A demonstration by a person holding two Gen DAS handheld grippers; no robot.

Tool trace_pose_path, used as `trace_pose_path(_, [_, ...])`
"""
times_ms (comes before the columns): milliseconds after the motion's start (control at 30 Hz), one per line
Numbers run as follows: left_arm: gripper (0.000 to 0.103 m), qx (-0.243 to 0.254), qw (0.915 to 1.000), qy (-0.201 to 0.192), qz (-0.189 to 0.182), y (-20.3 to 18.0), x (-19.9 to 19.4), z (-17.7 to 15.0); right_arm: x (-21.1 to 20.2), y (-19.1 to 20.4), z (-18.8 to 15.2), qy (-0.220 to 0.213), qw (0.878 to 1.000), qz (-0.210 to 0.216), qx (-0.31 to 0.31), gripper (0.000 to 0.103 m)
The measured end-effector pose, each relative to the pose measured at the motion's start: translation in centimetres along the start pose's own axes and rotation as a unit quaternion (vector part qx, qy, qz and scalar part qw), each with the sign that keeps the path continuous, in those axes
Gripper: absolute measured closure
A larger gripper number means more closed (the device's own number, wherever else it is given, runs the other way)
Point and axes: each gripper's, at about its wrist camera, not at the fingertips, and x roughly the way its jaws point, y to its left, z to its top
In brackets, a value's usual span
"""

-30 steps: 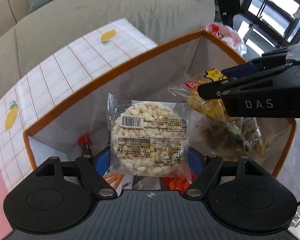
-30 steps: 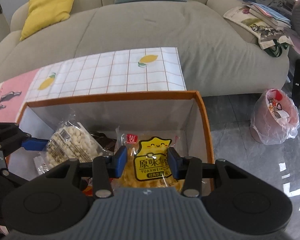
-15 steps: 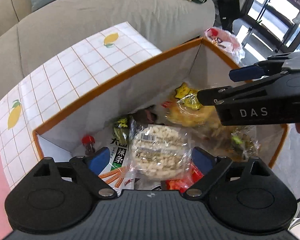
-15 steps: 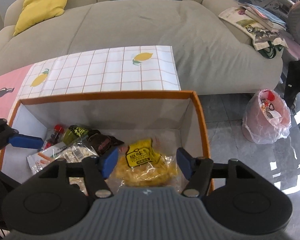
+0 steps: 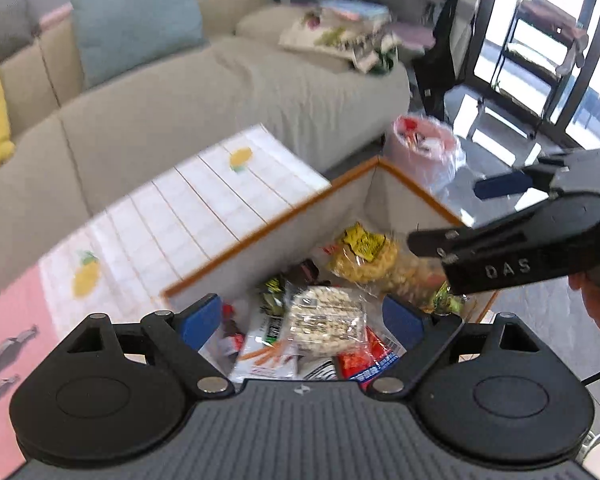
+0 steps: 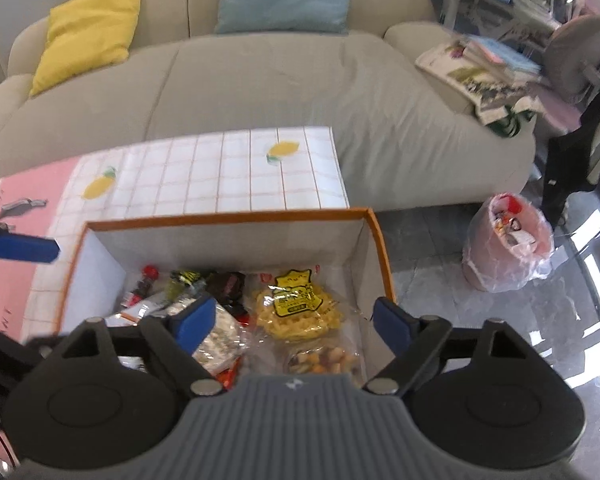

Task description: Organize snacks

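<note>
An orange-rimmed box (image 6: 228, 216) (image 5: 260, 236) holds several snack packs. A clear pack of white puffed snacks (image 5: 324, 320) (image 6: 216, 340) lies in the middle. A yellow crisps bag (image 6: 296, 304) (image 5: 364, 256) lies to its right. My left gripper (image 5: 304, 320) is open and empty above the box. My right gripper (image 6: 288, 320) is open and empty above the box; it also shows in the left wrist view (image 5: 540, 236).
The box stands on a table with a lemon-print cloth (image 6: 220, 172), pink at the left. A beige sofa (image 6: 260, 80) with yellow and teal cushions is behind. A pink bin bag (image 6: 508, 236) sits on the floor at the right.
Both grippers opened and let go of their packs, which dropped into the box. Both grippers then rose and pulled back from the box.
</note>
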Motion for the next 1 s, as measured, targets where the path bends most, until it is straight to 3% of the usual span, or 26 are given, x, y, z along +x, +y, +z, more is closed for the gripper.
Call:
trace_pose_path(233, [0.000,-0.008,0.9946,-0.094,0.045,1.5,-9.0,-2.7,-7.8,3.5,-1.6,-0.059,0.998,0.002,0.023,0.007])
trace_pose_path(500, [0.000,-0.008,0.9724,-0.189,0.137,1.6,-17.1,-8.3,-16.9,9.2,-7.5,-0.179,0.982,-0.036,0.047,0.003])
trace_pose_path(600, [0.000,-0.022,0.9667,-0.204,0.153,1.8,-19.0,-10.7,-18.9,11.0,-10.0,-0.205,0.976,-0.043,0.059,0.003])
trace_pose_path(767, [0.000,-0.064,0.9601,-0.205,0.180,2.6,-20.3,-13.9,-20.3,14.1,-12.9,-0.212,0.974,-0.043,0.069,0.003])
trace_pose_path(1000, [0.000,-0.130,0.9559,-0.167,0.203,4.0,-20.3,-17.9,-20.2,17.7,-15.7,-0.205,0.975,-0.049,0.067,0.003])
